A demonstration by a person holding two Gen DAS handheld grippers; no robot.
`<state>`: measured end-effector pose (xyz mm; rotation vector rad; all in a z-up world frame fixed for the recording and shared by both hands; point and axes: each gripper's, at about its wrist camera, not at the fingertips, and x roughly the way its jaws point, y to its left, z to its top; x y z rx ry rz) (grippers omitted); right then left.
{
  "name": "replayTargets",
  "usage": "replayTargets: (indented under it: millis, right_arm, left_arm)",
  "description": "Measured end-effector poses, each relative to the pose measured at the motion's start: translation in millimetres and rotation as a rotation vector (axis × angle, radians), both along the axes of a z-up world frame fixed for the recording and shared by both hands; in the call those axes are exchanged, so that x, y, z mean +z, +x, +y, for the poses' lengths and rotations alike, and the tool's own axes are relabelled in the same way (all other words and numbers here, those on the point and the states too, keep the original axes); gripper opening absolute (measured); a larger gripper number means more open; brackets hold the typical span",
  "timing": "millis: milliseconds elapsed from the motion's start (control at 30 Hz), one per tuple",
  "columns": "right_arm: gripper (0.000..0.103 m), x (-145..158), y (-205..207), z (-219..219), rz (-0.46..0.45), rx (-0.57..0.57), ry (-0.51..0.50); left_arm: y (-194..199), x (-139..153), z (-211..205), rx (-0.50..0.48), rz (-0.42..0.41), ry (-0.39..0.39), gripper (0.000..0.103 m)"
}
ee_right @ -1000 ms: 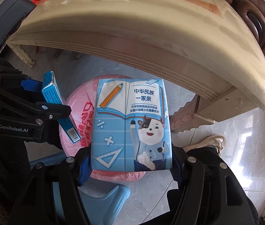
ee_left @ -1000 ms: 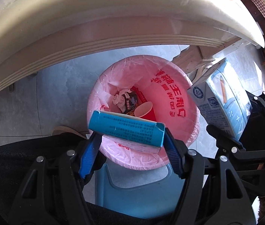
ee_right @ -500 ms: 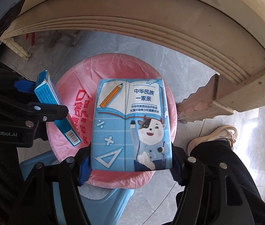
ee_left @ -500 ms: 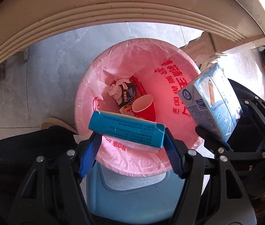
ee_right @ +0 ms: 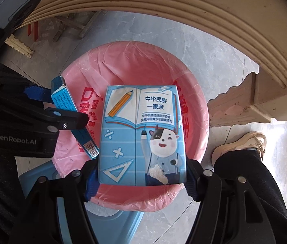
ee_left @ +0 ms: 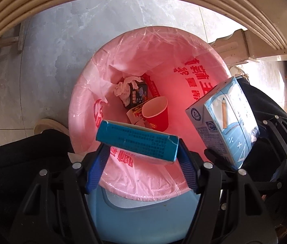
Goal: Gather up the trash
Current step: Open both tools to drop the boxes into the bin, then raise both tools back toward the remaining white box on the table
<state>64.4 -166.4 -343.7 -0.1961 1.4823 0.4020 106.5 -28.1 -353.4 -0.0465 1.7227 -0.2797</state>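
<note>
Daylight comes in strong from the right side in both views, and the floor (ee_right: 283, 146) over there is blown out to near white. The pink bag (ee_left: 163, 65) glows red where light passes through it. Heavy fisheye bend: the surface edge (ee_right: 184, 2) curves like an arch and the corners go black. The milk carton (ee_right: 141, 136) print is sharp, and the claw arms sit dark in shadow.

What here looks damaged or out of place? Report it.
Nothing is out of place. The teal box in the left tool has scuffed, cracked corners; the milk carton shows a torn white patch low on its front.
</note>
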Motion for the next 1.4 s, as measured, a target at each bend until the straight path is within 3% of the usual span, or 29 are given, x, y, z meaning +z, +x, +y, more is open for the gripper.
replayTargets:
  millis: [567,700,800,1167,1267,1400]
  right_arm:
    - [0.066,-3.7,0.5,5.7,0.022,0.018,0.014]
    - [0.076,-4.2,-2.5,11.6,0.017,0.037,-0.011]
    - [0.076,-4.1,-3.0,12.4,0.019,0.038,-0.008]
    - [0.076,-3.2,-1.8,13.8,0.025,0.043,0.0]
    - [0.076,-0.7,-2.2,16.8,0.019,0.057,0.001]
    - [0.076,13.9,-6.4,20.6,-0.006,0.08,0.041]
  left_arm:
    - [-0.1,-4.0,3.1,-0.003,0.0,0.033,0.065]
    - [0.8,-3.9,4.0,-0.003,0.004,0.039,0.07]
    - [1.0,-3.6,4.0,-0.005,0.001,0.044,0.075]
    - [0.2,-2.8,4.5,-0.011,-0.004,0.054,0.076]
    - [-1.7,4.5,4.2,-0.017,-0.028,0.069,0.076]
    - [-12.8,38.5,5.4,-0.062,-0.13,0.12,0.076]
